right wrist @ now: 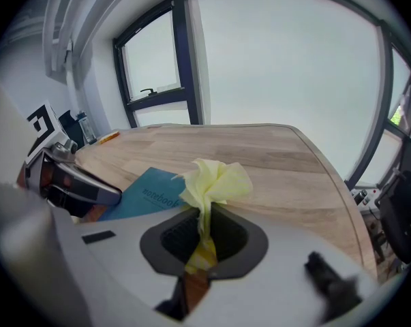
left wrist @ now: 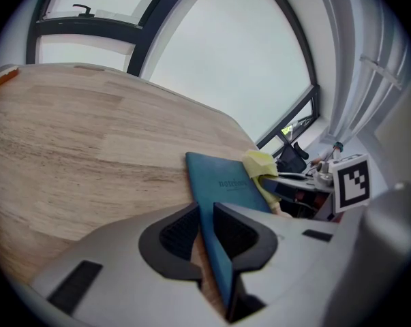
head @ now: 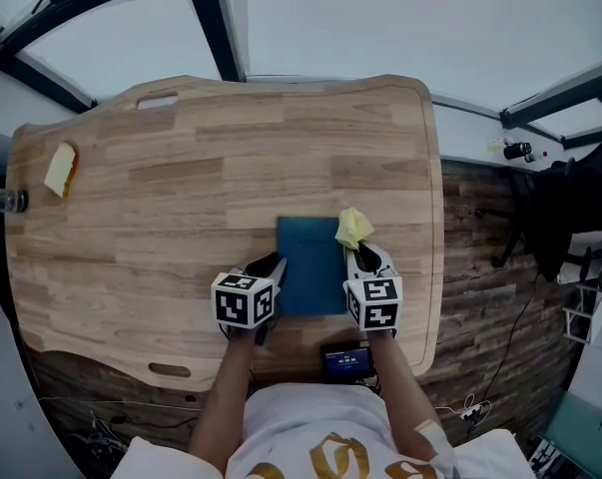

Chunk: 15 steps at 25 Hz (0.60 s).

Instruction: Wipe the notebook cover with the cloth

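Wood-grain tabletop (head: 181, 168) fills most of the head view, with rounded corners and a slot handle cut near its far edge and another near its near edge. On it, towards the near right part, lies the blue notebook (head: 310, 267), flat, cover up, its long sides running away from the person. The word on the cover shows in both gripper views.

Left tongs (head: 271, 264) sit at the notebook's near left side. In the left gripper view the jaws stand almost together, with the notebook's edge caught between them. Right tongs (head: 365, 257) are at the notebook's right edge, near its far right corner. Their jaws are closed on the yellow cloth (head: 353, 228), which is pinched low and bunches out above the jaw tips in a crumpled tuft. The tuft hangs over the notebook's far right corner; whether it touches the cover cannot be told.

A small dark device (head: 346, 361) with a lit blue screen lies at the tabletop's near edge, just in front of the person. Far off at the left edge rests a small yellow pad (head: 61, 170) with an orange side, well apart from the notebook.
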Motion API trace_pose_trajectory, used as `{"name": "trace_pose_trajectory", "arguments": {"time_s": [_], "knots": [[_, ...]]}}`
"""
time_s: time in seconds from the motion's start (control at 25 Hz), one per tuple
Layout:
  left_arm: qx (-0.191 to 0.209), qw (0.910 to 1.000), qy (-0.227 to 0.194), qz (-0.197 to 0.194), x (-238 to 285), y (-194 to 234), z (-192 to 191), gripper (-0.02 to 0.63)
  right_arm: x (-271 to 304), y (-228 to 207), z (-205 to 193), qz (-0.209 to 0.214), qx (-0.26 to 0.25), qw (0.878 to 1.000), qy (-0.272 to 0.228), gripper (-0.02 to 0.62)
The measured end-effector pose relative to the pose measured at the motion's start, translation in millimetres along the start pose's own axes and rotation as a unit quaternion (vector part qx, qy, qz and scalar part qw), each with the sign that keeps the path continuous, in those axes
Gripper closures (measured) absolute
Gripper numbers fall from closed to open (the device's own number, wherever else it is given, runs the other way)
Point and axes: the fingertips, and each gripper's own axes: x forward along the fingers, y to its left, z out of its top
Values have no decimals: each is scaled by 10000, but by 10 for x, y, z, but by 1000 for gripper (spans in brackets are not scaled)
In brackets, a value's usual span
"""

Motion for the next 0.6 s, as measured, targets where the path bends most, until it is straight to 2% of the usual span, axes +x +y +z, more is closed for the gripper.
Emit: {"name": "trace_pose_trajectory", "arguments": {"time_s": [0.6], "knots": [[-76,10000,22,-43,7,1,2,532,49,107,60,56,-194,9998,29,558]]}}
